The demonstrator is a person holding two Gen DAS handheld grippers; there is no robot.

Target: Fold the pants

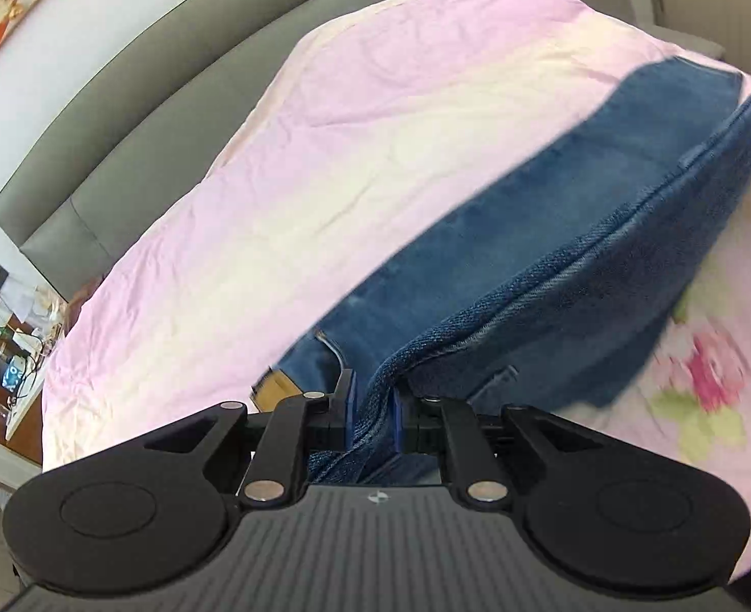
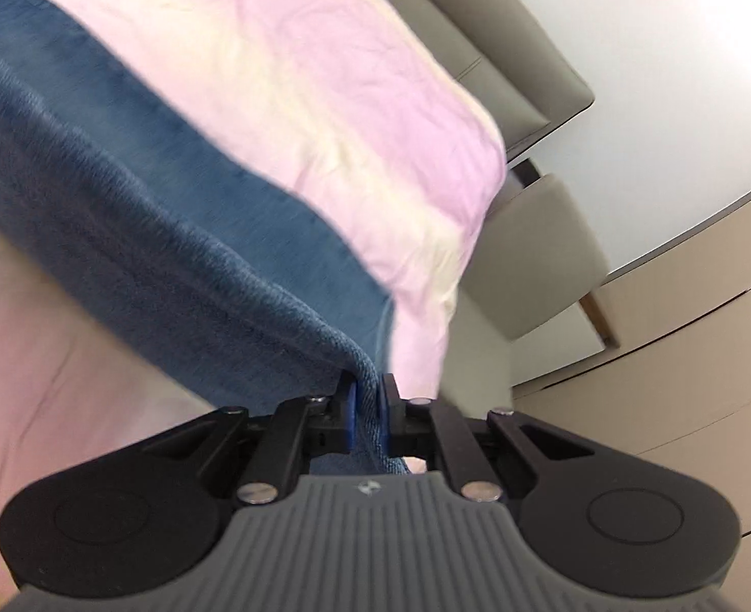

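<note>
Left gripper (image 1: 373,410): we clamp the jeans (image 1: 553,234) at one edge
Right gripper (image 2: 367,408): we pinch their denim too
Bed (image 1: 324,153): pink cover beneath

Bed with pink cover and jeans

The bed (image 1: 324,163) carries a pink and cream cover, floral at its near edge; blue jeans (image 1: 553,234) lie across it, their near part lifted off the cover.

Motion blurs the floral bedding (image 1: 701,387) and the jeans (image 2: 135,214), whose far end runs off the frame edge, while clutter on the distant desk (image 1: 13,357) stays too small to identify.
</note>
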